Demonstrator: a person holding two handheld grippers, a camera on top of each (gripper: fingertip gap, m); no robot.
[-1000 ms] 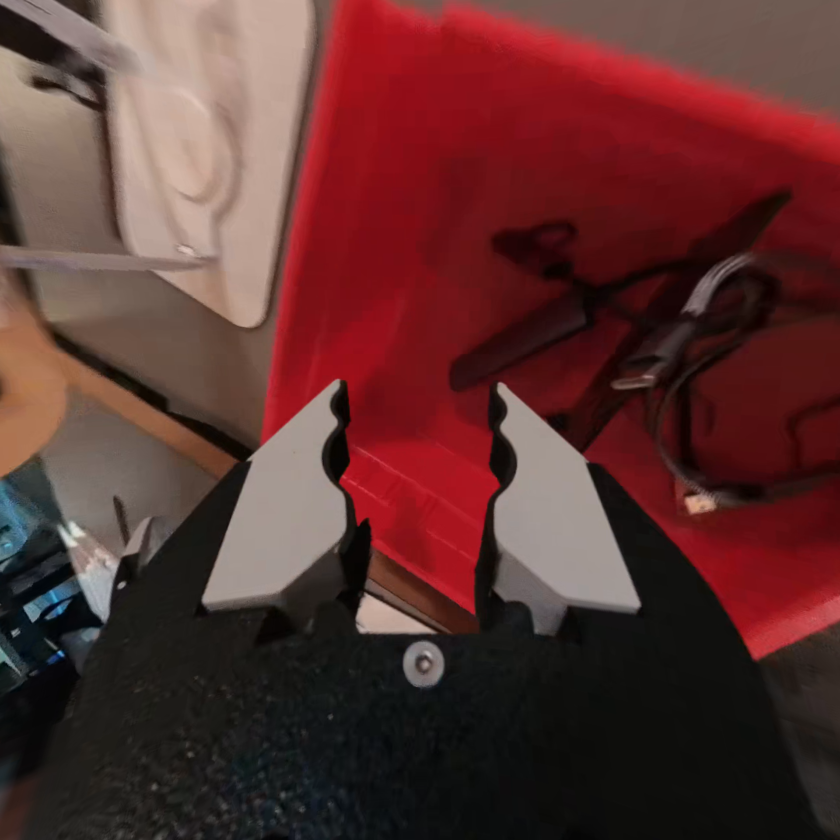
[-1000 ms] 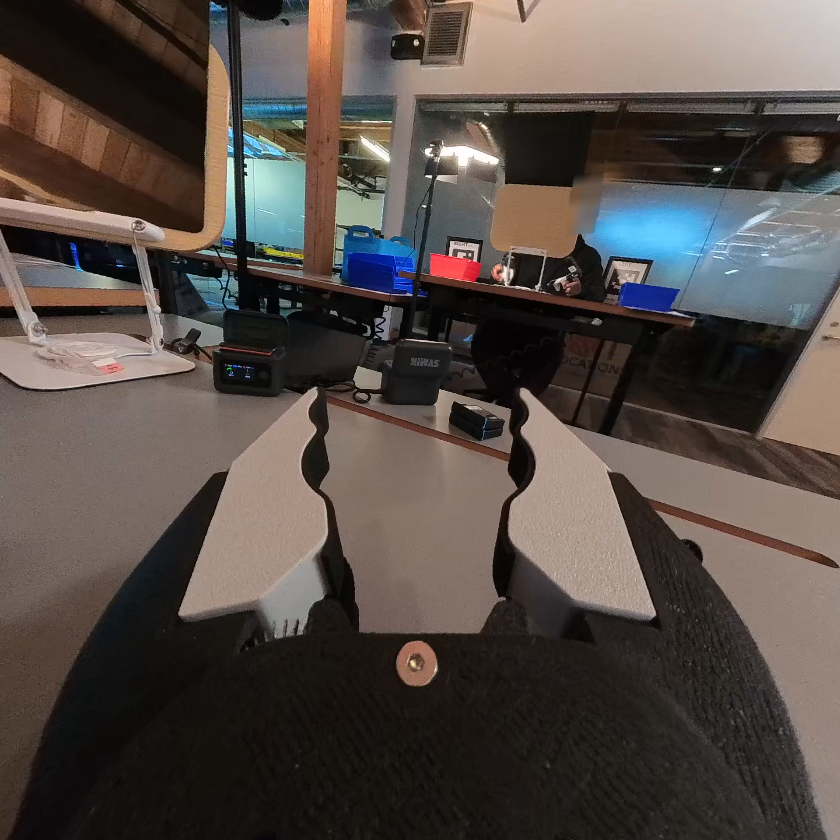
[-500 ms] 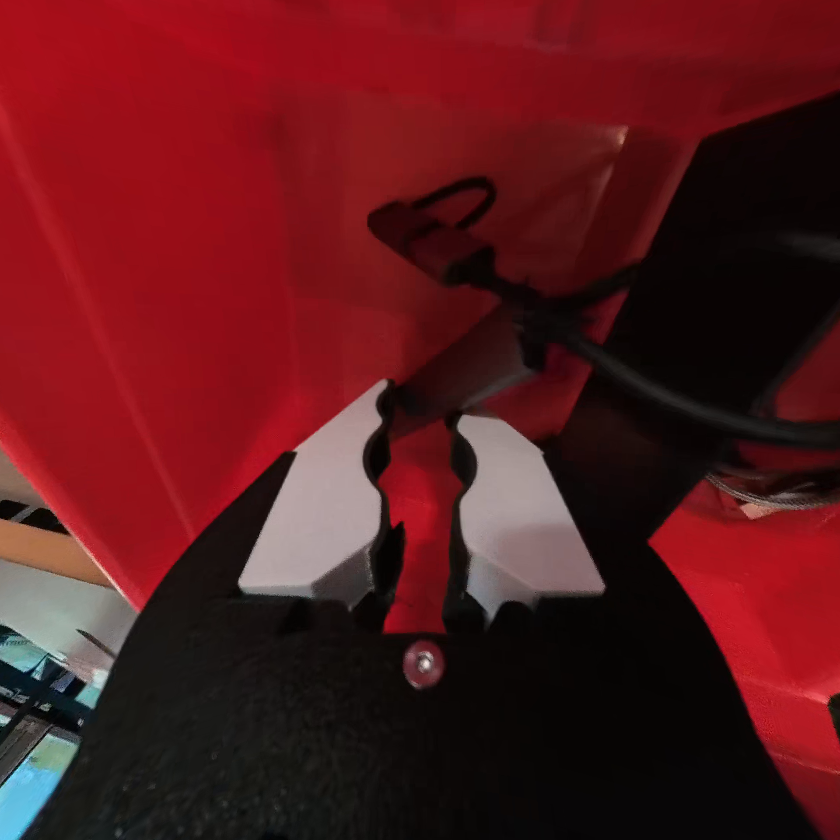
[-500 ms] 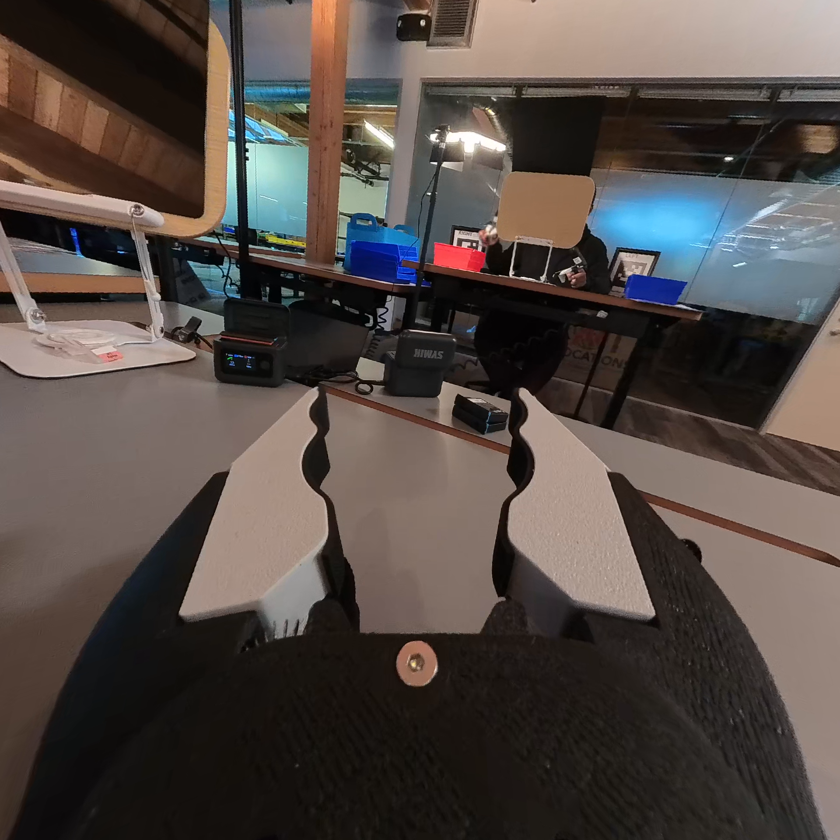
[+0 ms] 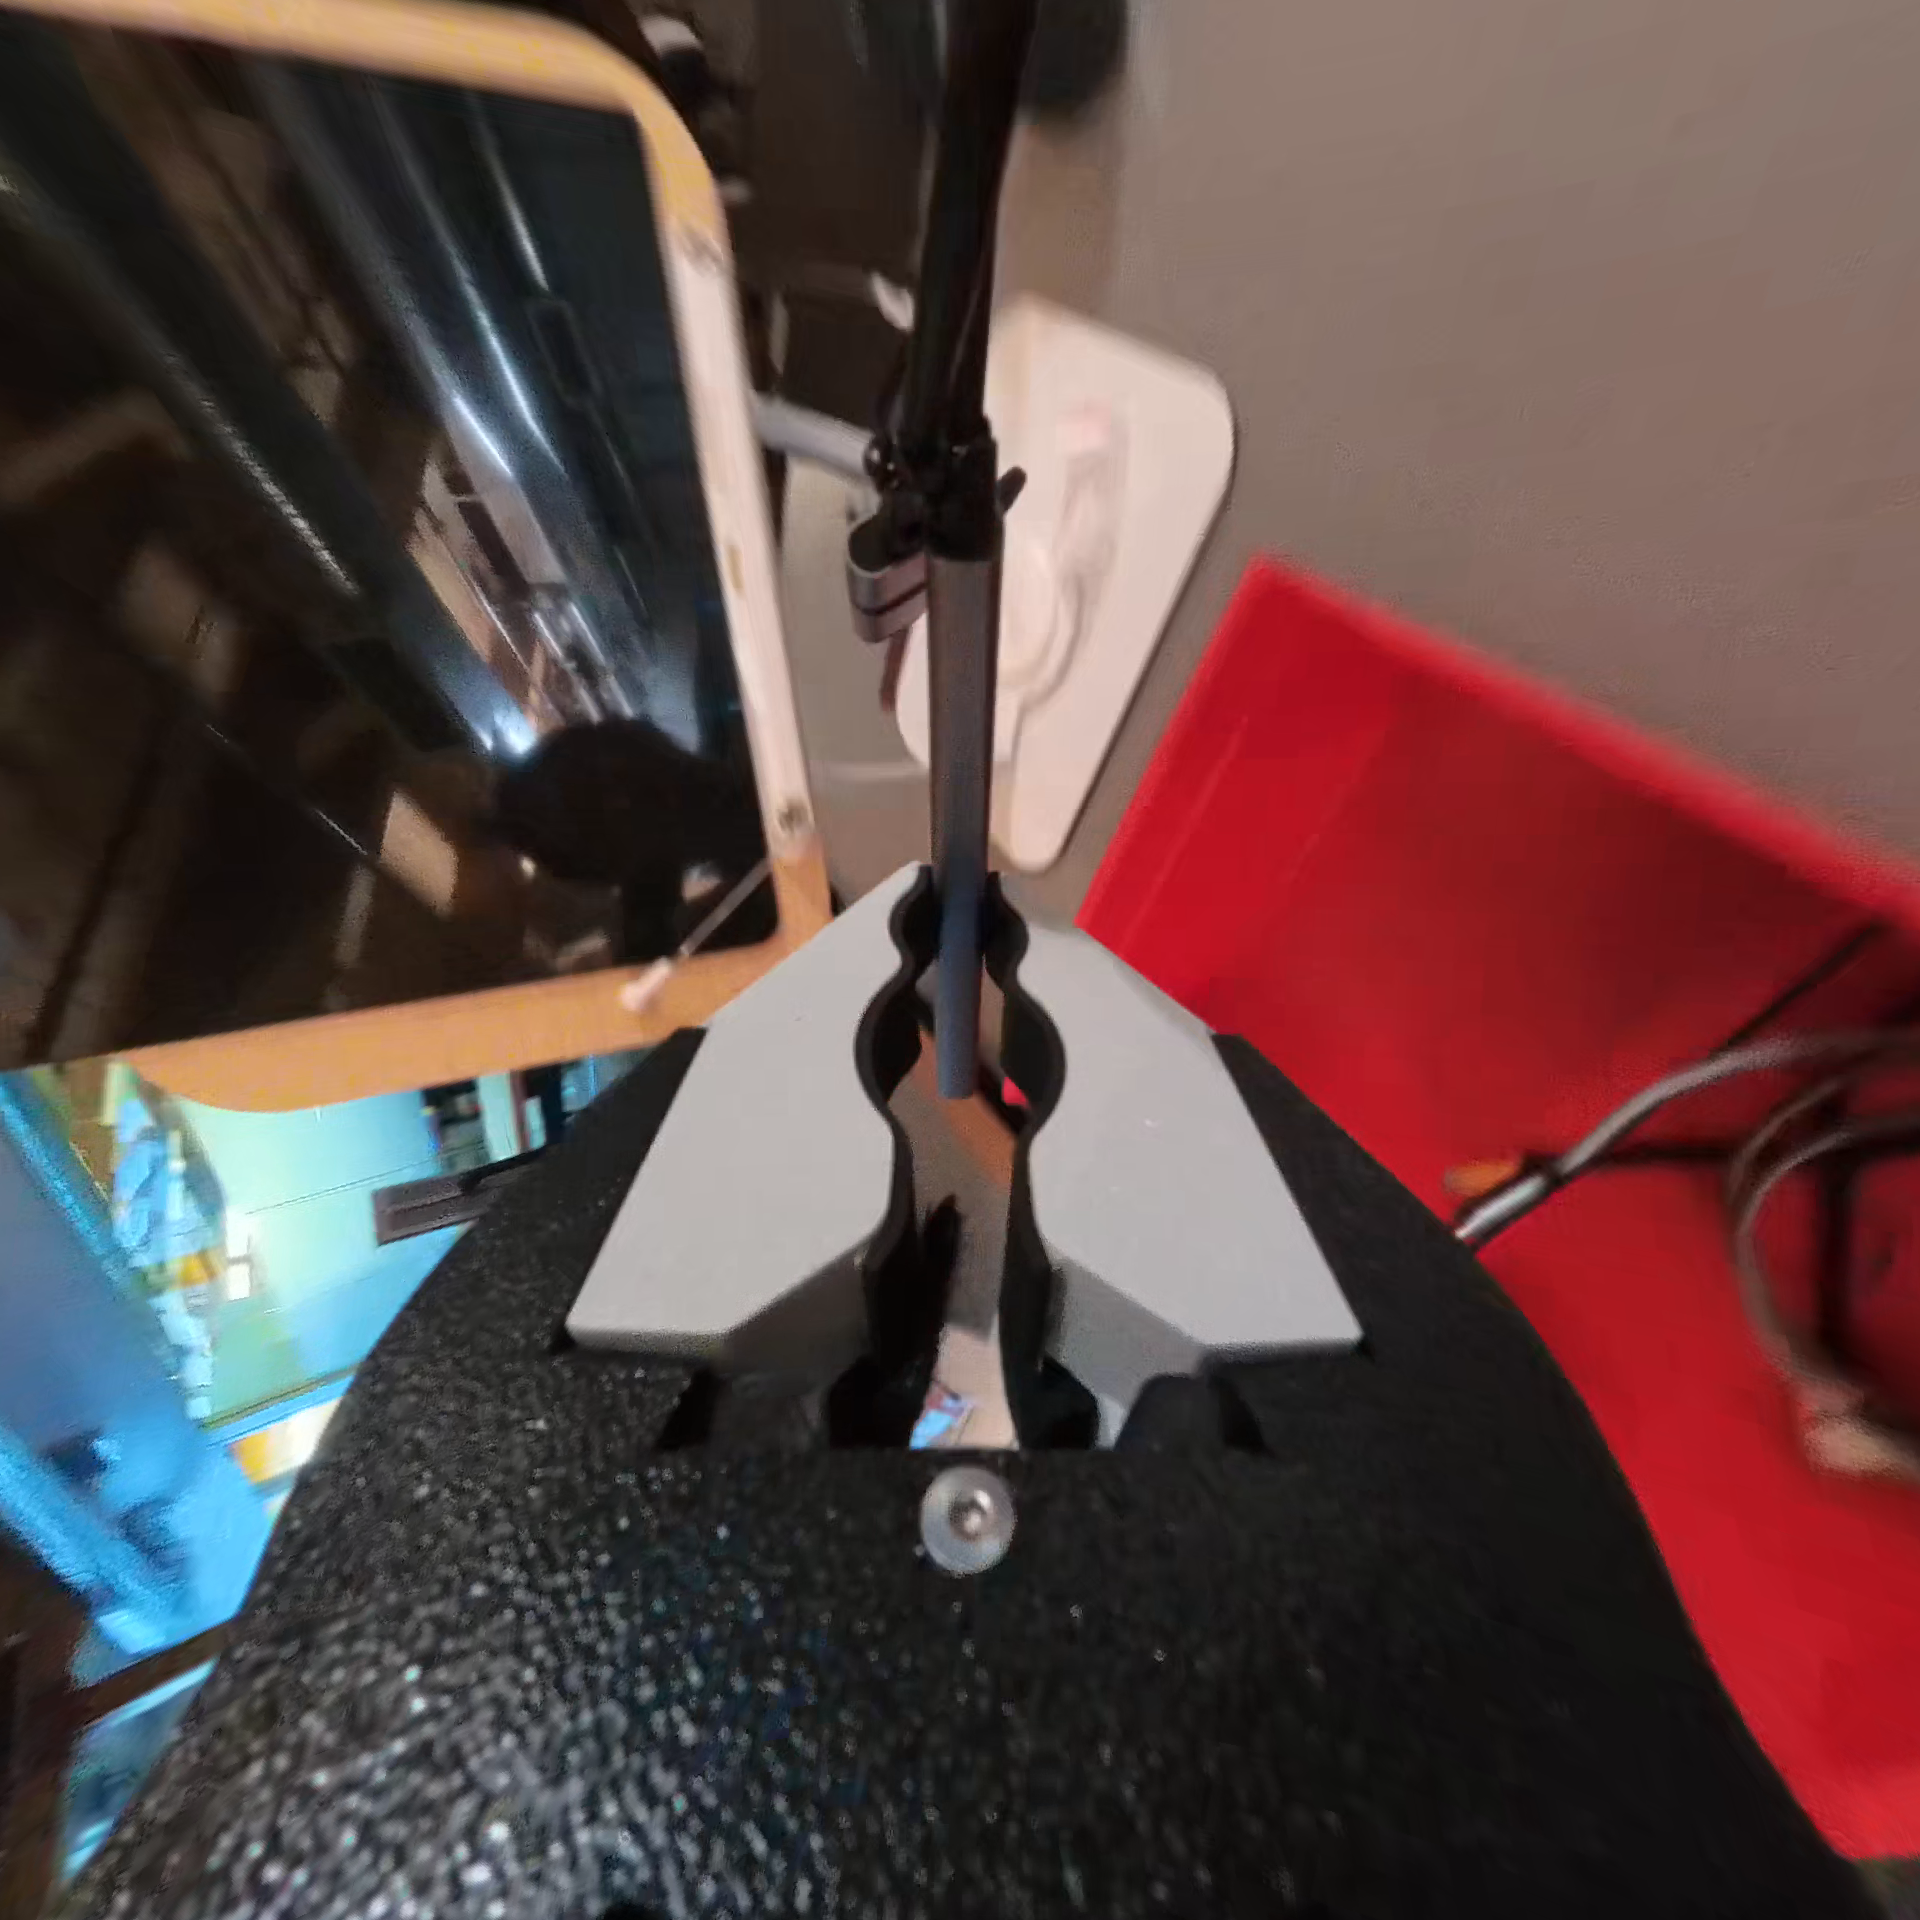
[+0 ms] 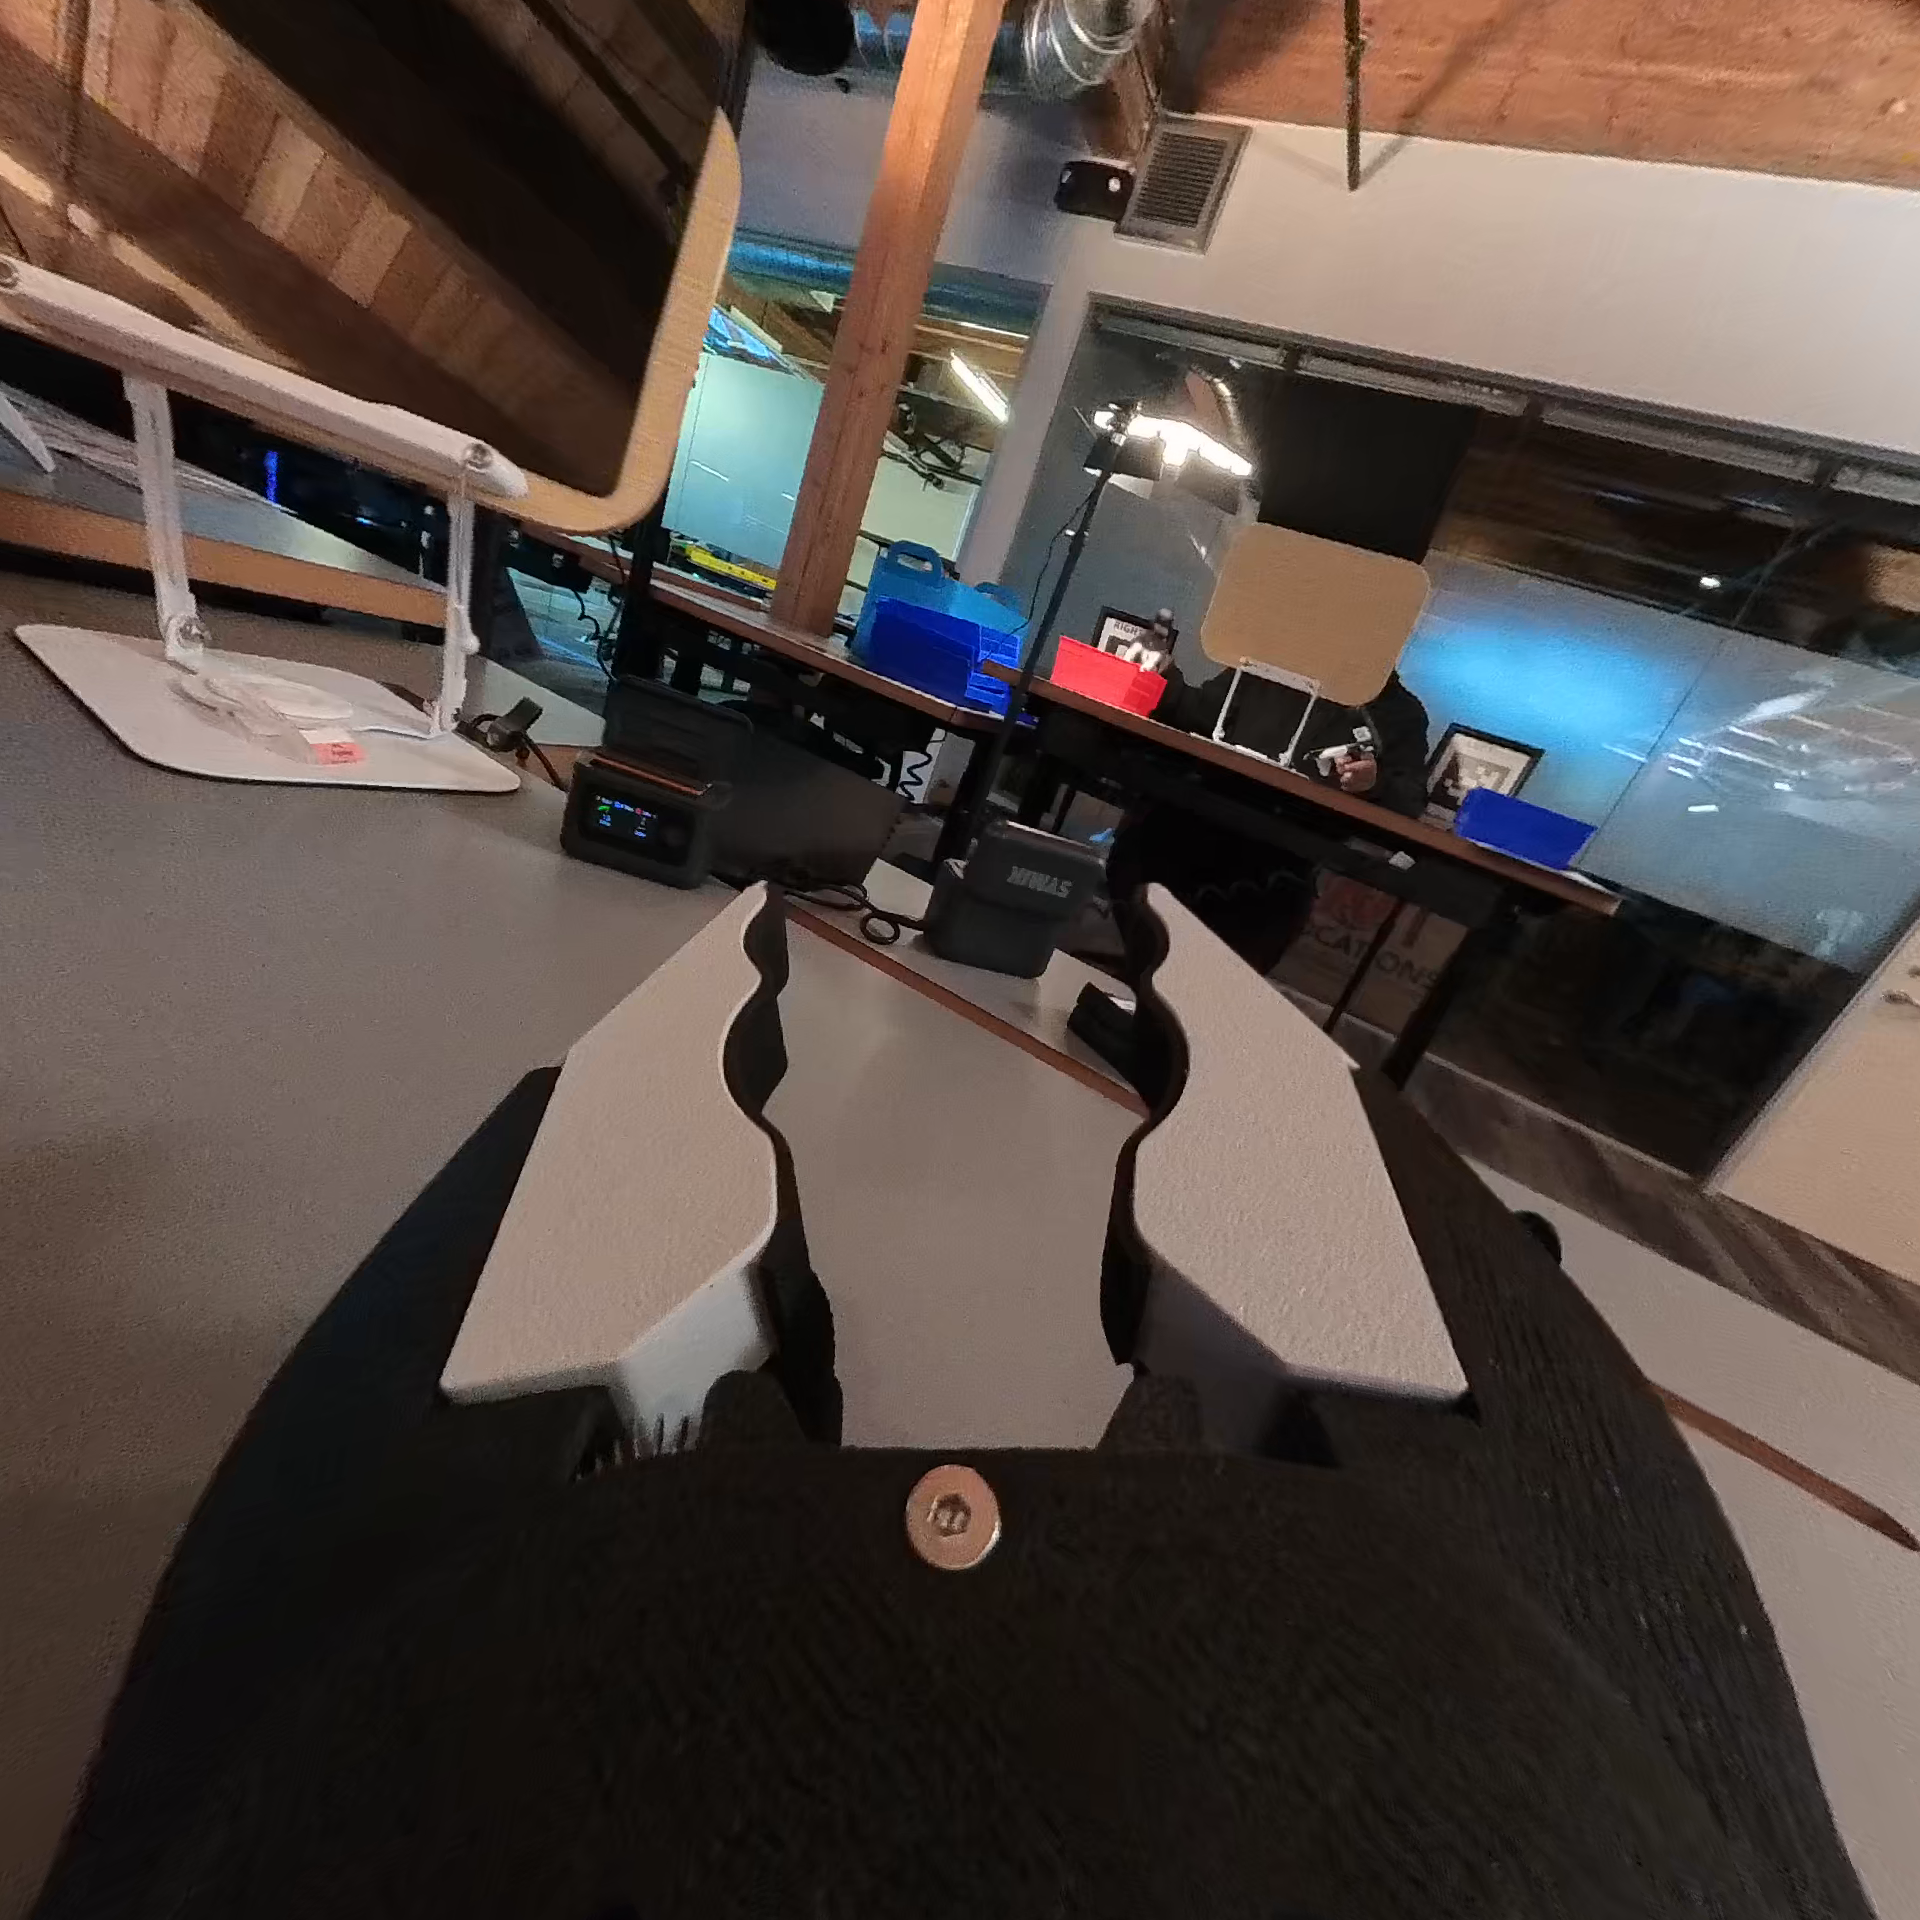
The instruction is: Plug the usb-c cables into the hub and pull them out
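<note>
In the left wrist view my left gripper (image 5: 956, 896) is shut on a slim grey hub (image 5: 962, 727). The hub is seen edge-on and sticks out forward past the fingertips, held in the air. Its black cable (image 5: 961, 260) is bundled at the far end with a small connector (image 5: 883, 582) beside it. A red bin (image 5: 1455, 831) lies to the right with loose grey cables (image 5: 1662, 1122) and a plug end (image 5: 1844, 1439) in it. In the right wrist view my right gripper (image 6: 951, 914) is open and empty, low over the grey table (image 6: 312, 1039).
A white lamp base (image 5: 1107, 582) and a wood-framed panel (image 5: 364, 520) stand behind the hub. The right wrist view shows the same white base (image 6: 260, 717), a black power bank (image 6: 644, 821), a black charger (image 6: 1013, 904), and a person seated at a far table (image 6: 1340, 748). About 50 centimeters separates my left fingertips from my right.
My left gripper went into the red bin, shut on the hub and lifted it out. My right gripper stayed open and tilted a little upward.
</note>
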